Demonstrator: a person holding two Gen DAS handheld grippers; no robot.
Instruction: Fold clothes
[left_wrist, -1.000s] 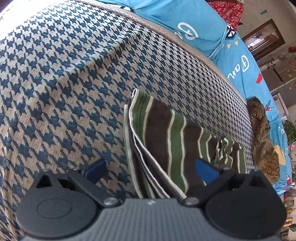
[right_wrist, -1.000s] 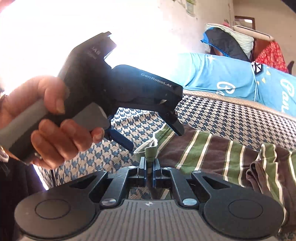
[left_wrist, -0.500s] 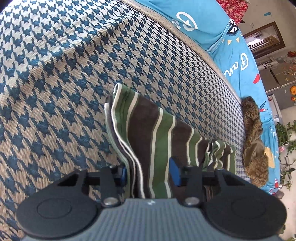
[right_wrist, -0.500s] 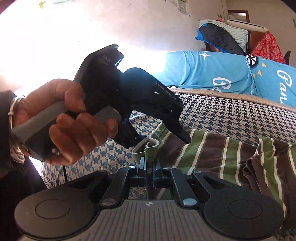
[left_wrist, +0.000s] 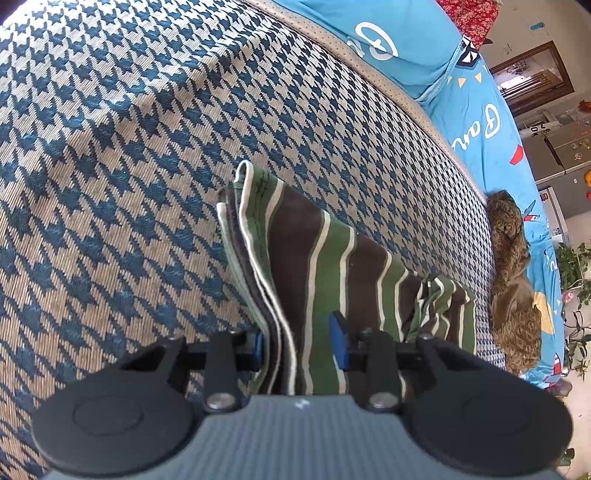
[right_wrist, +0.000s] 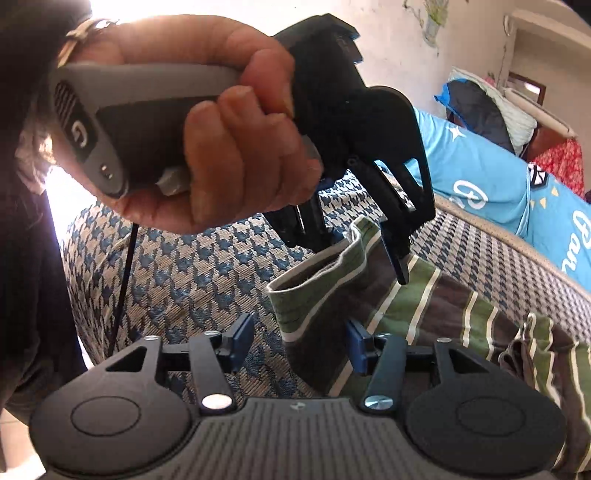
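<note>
L gripper (left_wrist: 300, 345) is clamped on the shirt (left_wrist: 321, 266): both blue pads (left_wrist: 338, 349) press a bunched stack of layered edges, jaws narrow. Shirt is green/brown w/ thin white stripes, folded over, lying on the houndstooth cover (left_wrist: 110, 166) of a bed. One hemmed corner sticks up beyond the pads; the rest trails off to the right, ending in a crumpled sleeve part. Past the cover edge lies a bright blue sheet (left_wrist: 472, 110) w/ white lettering, and a brown patterned cloth (left_wrist: 513, 266) sits on it, well apart from the shirt.

R gripper (right_wrist: 301, 345) has jaws opening, about half wide. Shirt edge (right_wrist: 321, 302) stands between the pads; the right pad (right_wrist: 356, 343) is at or touching the fabric, the left pad (right_wrist: 240, 341) is clear of it, w/ cover showing in the gap. No squeeze on the cloth here.

Same view shows the L gripper from outside (right_wrist: 376, 236), pointing down onto the shirt hem just beyond the R one, its fingers closed on the folded edge. A hand (right_wrist: 221, 147) wraps its grey handle, a bracelet at the wrist. A thin black cord (right_wrist: 123, 280) hangs from the handle. Blue sheet (right_wrist: 480, 173) runs behind, w/ piled bedding (right_wrist: 491, 110) near the wall.
</note>
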